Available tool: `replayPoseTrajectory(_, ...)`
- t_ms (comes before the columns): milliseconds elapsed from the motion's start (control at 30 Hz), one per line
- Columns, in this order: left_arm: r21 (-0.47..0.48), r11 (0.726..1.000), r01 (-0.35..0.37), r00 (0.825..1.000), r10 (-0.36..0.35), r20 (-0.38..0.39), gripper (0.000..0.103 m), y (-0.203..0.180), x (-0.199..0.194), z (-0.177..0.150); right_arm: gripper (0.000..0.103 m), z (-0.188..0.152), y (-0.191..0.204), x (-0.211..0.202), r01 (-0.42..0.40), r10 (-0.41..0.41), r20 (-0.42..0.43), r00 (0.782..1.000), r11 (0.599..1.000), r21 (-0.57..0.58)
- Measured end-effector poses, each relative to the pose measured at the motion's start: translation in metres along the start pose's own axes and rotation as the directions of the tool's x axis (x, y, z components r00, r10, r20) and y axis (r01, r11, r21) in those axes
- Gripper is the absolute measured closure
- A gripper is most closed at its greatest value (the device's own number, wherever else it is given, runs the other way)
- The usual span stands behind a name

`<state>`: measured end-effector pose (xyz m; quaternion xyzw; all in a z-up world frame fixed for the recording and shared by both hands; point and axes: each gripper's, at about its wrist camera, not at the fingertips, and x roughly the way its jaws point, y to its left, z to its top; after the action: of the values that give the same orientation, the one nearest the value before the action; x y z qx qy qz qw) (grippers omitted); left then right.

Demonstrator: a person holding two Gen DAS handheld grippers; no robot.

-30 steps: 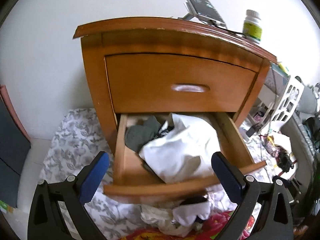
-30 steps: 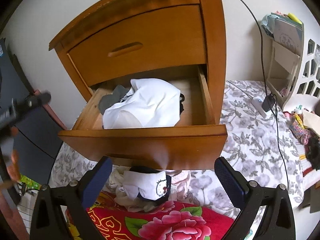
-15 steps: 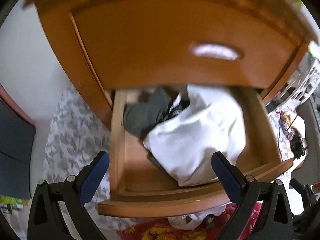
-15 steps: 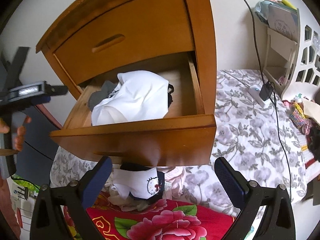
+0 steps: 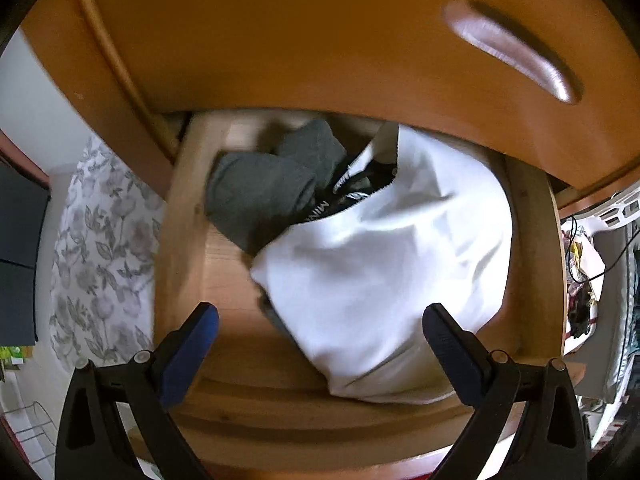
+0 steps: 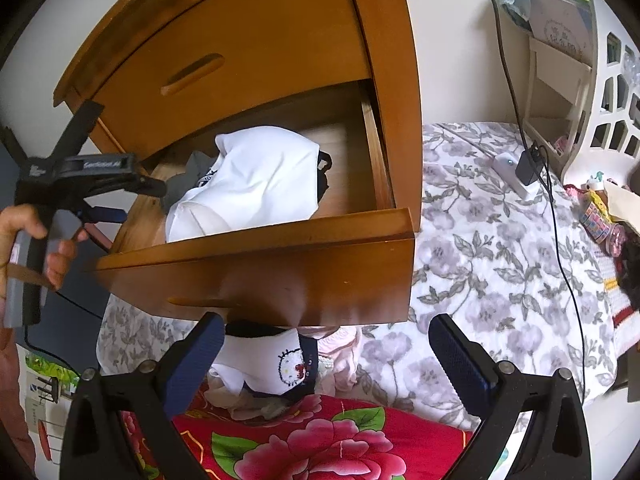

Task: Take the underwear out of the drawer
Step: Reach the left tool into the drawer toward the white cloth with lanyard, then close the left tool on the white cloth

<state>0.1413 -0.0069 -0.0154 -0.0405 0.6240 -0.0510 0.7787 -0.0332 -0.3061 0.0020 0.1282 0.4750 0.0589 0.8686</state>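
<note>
Lower drawer (image 6: 256, 264) of the wooden nightstand (image 6: 392, 60) stood pulled out; upper drawer shut. Left gripper (image 5: 320, 320) was over the open drawer, at lower centre of the left wrist view, jaws spread wide and empty, blue pads either side of a white garment (image 5: 384, 264) but not touching it as far as could be told. The white garment filled the centre and right of the drawer. A grey garment (image 5: 260, 188) lay bunched at the upper left of the drawer, and a dark item with white lettering on its band (image 5: 344, 196) showed between the two. Which of these counts as the underwear could not be settled from the views; the banded item is the likeliest, judged by the waistband. Right gripper (image 6: 324, 340) hung outside and below the drawer front, jaws also wide open, holding nothing. Beneath it, in the lower centre of the right wrist view, a heap of clothes (image 6: 280, 364) lay on a red floral blanket (image 6: 320, 440). Judged progress: drawer opened, reach under way, no grasp yet; closing, lifting and removal remain.
</note>
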Motion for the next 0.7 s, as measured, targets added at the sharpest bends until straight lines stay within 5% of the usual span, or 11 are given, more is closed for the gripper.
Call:
replayPoseTrajectory(333,-0.005,0.999,0.042,0.988,-0.042,-0.147,0.001,-0.027,0.039,0.012,0.000,-0.002,-0.005,0.005,0.004,-0.004,-0.015,1.000,1.000,0.011)
replayPoseTrajectory(700,0.090,0.996,-0.011,0.978,0.030,-0.208,0.003,-0.059,0.060,0.016,0.000,-0.003,-0.007,0.009,0.008,-0.008,-0.028,1.000,1.000,0.019)
